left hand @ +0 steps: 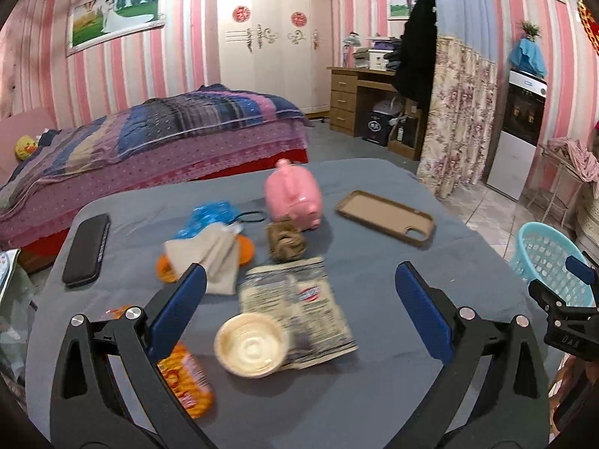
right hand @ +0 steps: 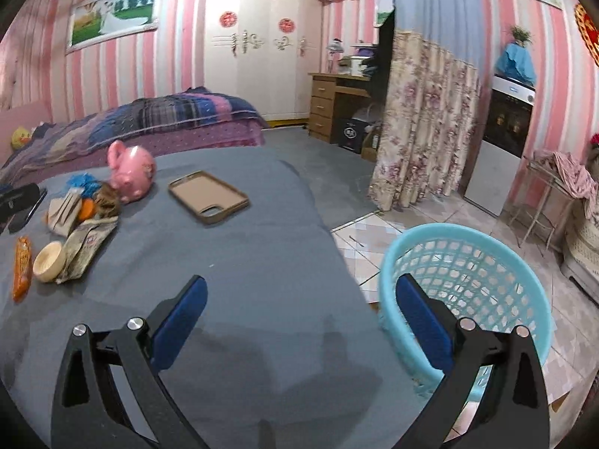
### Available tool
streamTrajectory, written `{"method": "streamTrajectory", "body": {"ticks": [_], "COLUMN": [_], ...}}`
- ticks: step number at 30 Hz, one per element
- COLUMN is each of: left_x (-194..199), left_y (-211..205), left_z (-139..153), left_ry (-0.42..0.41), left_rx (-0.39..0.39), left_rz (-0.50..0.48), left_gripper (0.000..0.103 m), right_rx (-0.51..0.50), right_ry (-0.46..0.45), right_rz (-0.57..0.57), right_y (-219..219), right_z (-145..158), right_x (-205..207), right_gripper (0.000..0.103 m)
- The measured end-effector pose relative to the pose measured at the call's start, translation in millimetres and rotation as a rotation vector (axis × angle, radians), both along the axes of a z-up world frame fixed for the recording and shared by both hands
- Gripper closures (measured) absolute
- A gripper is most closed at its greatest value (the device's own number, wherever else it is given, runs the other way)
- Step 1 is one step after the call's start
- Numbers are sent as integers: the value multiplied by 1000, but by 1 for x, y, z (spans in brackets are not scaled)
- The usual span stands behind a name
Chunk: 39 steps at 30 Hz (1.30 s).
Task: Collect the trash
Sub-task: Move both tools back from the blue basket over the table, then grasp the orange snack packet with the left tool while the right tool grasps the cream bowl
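Because the small paper cup [left hand: 251, 344] is light and easily crushed, I'd pinch its rim gently. It sits cream-coloured and mouth-up on a printed wrapper [left hand: 299, 307], at six o'clock from the pink piggy bank [left hand: 294, 194]. Left gripper [left hand: 299, 310] and right gripper [right hand: 299, 316] both gape, holding nothing; the blue basket [right hand: 430, 235] waits at the table's three o'clock.

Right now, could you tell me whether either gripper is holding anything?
Nothing is held: the left gripper and right gripper are both open and empty.
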<state>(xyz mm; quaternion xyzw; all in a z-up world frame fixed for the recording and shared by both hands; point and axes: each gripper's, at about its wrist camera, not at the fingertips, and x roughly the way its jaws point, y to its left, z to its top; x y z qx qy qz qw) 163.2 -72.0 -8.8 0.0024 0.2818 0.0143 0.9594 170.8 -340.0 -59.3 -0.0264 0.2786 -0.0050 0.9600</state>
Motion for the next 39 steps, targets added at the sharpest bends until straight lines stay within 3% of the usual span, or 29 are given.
{"method": "streamTrajectory", "body": {"ticks": [22, 29, 39], "left_x": [-49, -57, -50], "left_y": [96, 121, 136], "left_z": [-21, -46, -78], "left_ry": [12, 76, 192], "left_rx": [-10, -37, -94], "left_rz": [82, 112, 91], "left_gripper": [5, 5, 6], "right_rx": [-28, 7, -23], "right_ry": [58, 118, 146], "right_rz": [17, 48, 55], "right_y": [52, 75, 98], "right_z": [-20, -36, -47], "right_x": [-25, -21, -18], "right_gripper": [5, 5, 5]}}
